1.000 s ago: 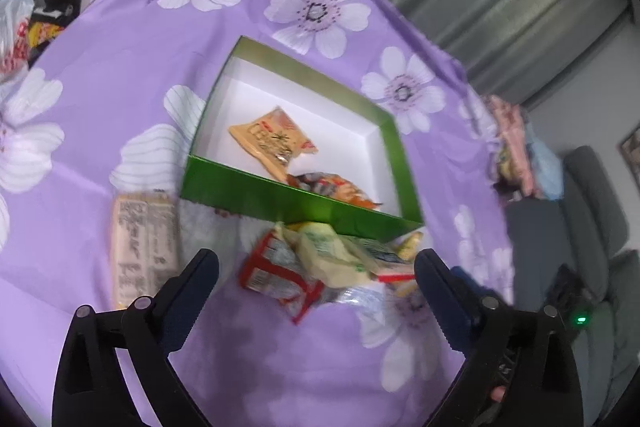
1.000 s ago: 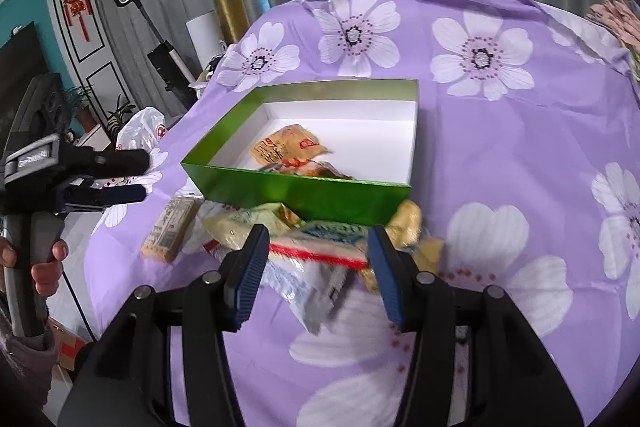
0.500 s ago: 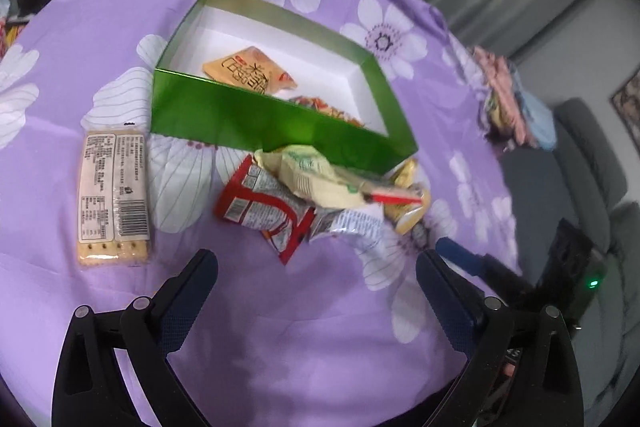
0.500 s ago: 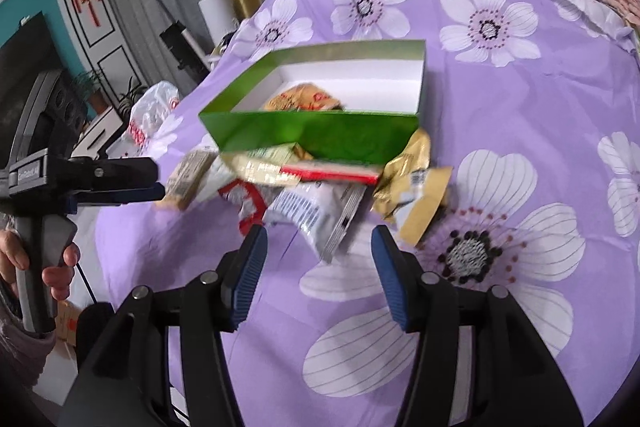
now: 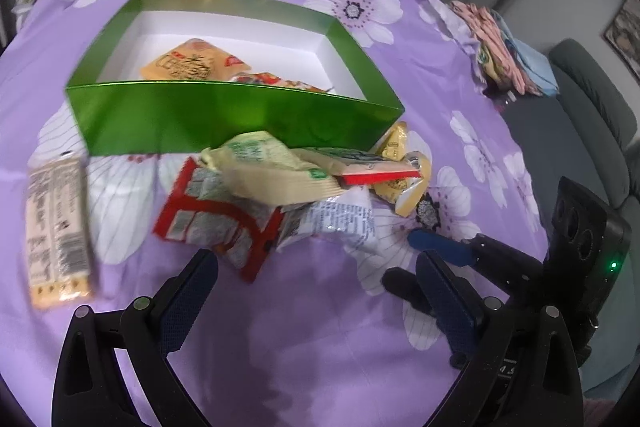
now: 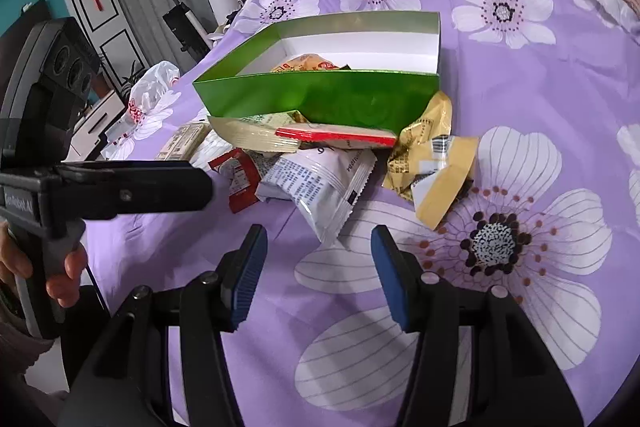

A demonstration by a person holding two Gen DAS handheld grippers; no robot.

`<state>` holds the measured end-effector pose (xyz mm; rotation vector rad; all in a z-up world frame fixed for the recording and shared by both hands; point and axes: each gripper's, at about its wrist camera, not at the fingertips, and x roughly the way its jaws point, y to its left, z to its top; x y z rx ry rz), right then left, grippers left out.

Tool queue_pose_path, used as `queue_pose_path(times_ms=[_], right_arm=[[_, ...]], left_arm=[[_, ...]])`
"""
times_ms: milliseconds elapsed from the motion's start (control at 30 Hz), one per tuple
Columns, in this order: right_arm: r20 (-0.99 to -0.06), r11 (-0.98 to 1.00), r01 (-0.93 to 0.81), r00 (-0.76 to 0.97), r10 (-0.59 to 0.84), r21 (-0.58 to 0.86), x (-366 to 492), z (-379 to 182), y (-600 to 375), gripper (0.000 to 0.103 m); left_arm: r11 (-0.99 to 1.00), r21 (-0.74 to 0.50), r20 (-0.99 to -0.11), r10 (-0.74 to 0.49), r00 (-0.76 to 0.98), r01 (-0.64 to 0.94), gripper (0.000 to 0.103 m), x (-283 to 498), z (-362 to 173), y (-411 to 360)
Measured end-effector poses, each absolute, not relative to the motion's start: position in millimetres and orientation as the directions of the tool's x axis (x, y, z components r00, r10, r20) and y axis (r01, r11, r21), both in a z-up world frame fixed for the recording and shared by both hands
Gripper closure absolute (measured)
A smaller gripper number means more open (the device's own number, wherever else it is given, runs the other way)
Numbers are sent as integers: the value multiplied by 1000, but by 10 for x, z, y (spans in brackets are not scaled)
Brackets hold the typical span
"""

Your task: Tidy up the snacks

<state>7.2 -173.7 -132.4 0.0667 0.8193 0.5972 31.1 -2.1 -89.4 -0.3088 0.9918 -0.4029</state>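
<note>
A green box [image 5: 224, 123] [image 6: 320, 95] with a white inside holds an orange packet [image 5: 192, 63] and a second snack. A pile of snacks lies against its near wall: a red packet [image 5: 216, 223], a cream packet [image 5: 272, 171], a white packet [image 6: 320, 183] and gold packets [image 6: 432, 163]. A cracker pack [image 5: 56, 227] lies apart at the left. My left gripper [image 5: 316, 279] is open and empty, low over the cloth before the pile. My right gripper [image 6: 318, 247] is open and empty, just short of the white packet.
The purple flowered cloth [image 6: 520, 267] covers the table. Folded fabrics [image 5: 500, 47] lie at the table's far right edge, with a grey sofa [image 5: 592, 99] beyond. A white plastic bag [image 6: 152, 91] sits off the left edge.
Both grippers have dropped lower and come closer to the snack pile. The snacks and the box have not moved.
</note>
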Motion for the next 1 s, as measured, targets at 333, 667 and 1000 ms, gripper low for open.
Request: queue_pose_path(times_ms=[333, 667, 1000], right_arm=[[-643, 815, -479, 519, 563, 326, 181, -1391, -1679, 48], [-641, 802, -489, 503, 580, 342, 286, -1459, -1585, 50], [-654, 796, -487, 477, 588, 360, 372, -1514, -1565, 73]], left_arm=[[885, -408, -763, -465, 448, 224, 4, 526, -1017, -240], [884, -406, -774, -468, 427, 233, 27, 656, -1120, -298], [855, -473, -756, -518, 400, 213, 42, 700, -1185, -174]])
